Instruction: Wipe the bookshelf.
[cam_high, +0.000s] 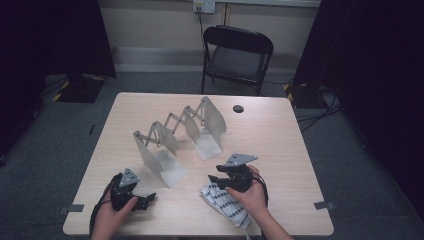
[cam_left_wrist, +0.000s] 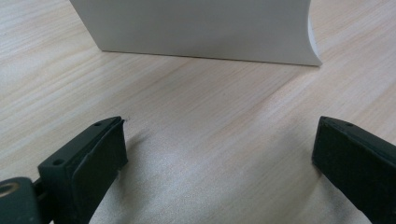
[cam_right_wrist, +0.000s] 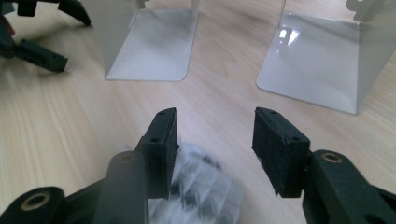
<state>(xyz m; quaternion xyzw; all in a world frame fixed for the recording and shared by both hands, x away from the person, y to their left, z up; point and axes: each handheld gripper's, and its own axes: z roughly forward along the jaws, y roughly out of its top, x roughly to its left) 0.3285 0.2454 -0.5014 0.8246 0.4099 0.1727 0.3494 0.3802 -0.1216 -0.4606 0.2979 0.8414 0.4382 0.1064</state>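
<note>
High view shows a rack (cam_high: 180, 135) of pale metal in the middle of the table (cam_high: 280, 135). It has two bent end plates, each with an upright wall and a flat foot on the wood, and a folding scissor lattice joins them. One plate stands near the left gripper (cam_high: 142, 200), the other stands farther back toward the chair (cam_high: 237, 55). The metal is smooth and a little shiny.

A white cloth (cam_high: 227, 202) with dark stripes lies at the near edge of the table, under the right hand (cam_high: 252, 195). The right gripper (cam_high: 220, 180) is just above it. In the right gripper view its jaws are open, with only wood in the gap, and the cloth (cam_right_wrist: 201, 186) is blurred below the left jaw. The two plates (cam_right_wrist: 327, 70) are ahead of them.

In the left gripper view the jaws stand wide apart over bare wood, holding nothing, and the near plate (cam_left_wrist: 201, 28) is close in front.

The table is of light wood with a dark round hole (cam_high: 238, 108) near the far edge. It stands on grey carpet (cam_high: 55, 135). Behind it are a black folding chair, a pale wall with a socket (cam_high: 204, 6), and dark curtains (cam_high: 370, 60) at both sides
</note>
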